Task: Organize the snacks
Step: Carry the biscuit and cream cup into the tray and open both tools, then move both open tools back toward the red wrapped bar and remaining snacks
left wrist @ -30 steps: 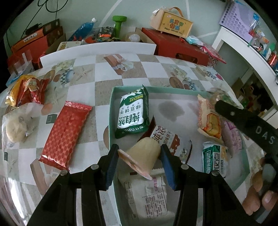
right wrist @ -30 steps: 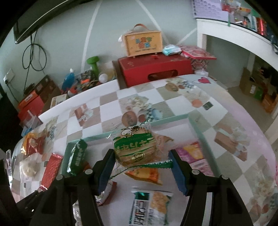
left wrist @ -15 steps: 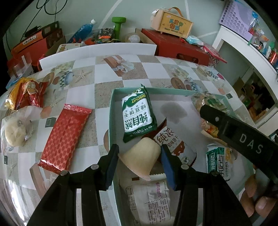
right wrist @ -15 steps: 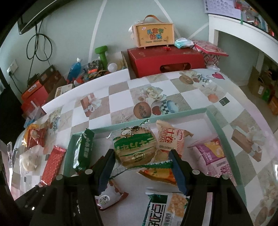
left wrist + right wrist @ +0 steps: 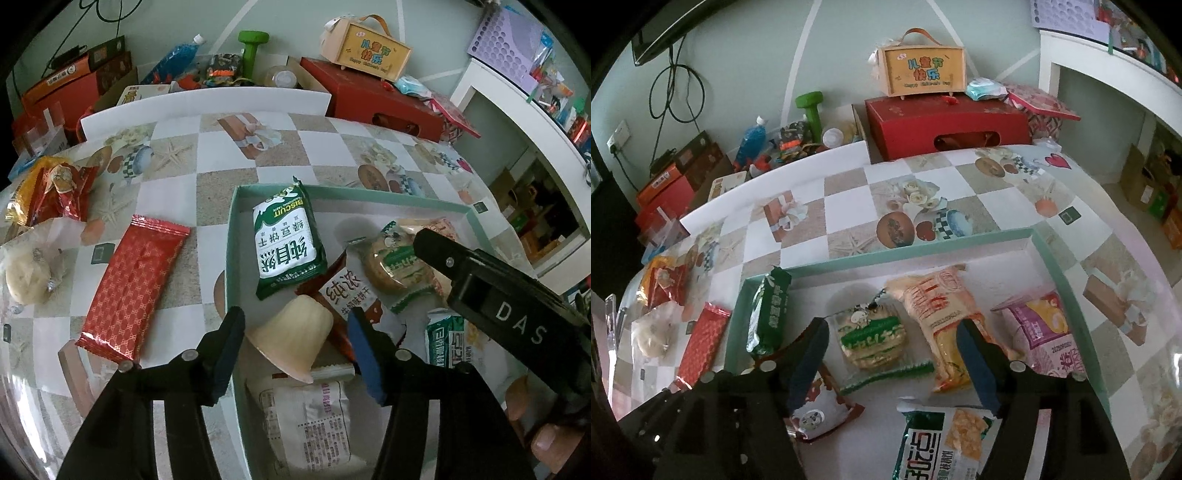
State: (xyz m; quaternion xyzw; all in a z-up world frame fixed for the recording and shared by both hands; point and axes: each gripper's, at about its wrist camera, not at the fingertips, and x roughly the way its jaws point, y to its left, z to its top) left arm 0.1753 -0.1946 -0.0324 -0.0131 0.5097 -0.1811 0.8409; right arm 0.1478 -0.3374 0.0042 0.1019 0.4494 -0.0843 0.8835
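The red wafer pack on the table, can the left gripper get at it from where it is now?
Probably yes. The red wafer pack lies flat outside the tray, nothing on it, just beside the left gripper, whose jaws have just opened off the jelly cup.

A pale green wall (image 5: 746,62) with white diagonal stripes closes the room behind the table, whose checked cloth (image 5: 842,206) shows shells and flowers. A black cable (image 5: 674,92) loops down the wall to a socket (image 5: 618,138) on its left part. Beyond the table's far edge stand red boxes (image 5: 945,125), a yellow case with a handle (image 5: 923,70) and a green dumbbell (image 5: 810,110). A white shelf unit (image 5: 524,122) stands past the right edge. Soft daylight fills the room.
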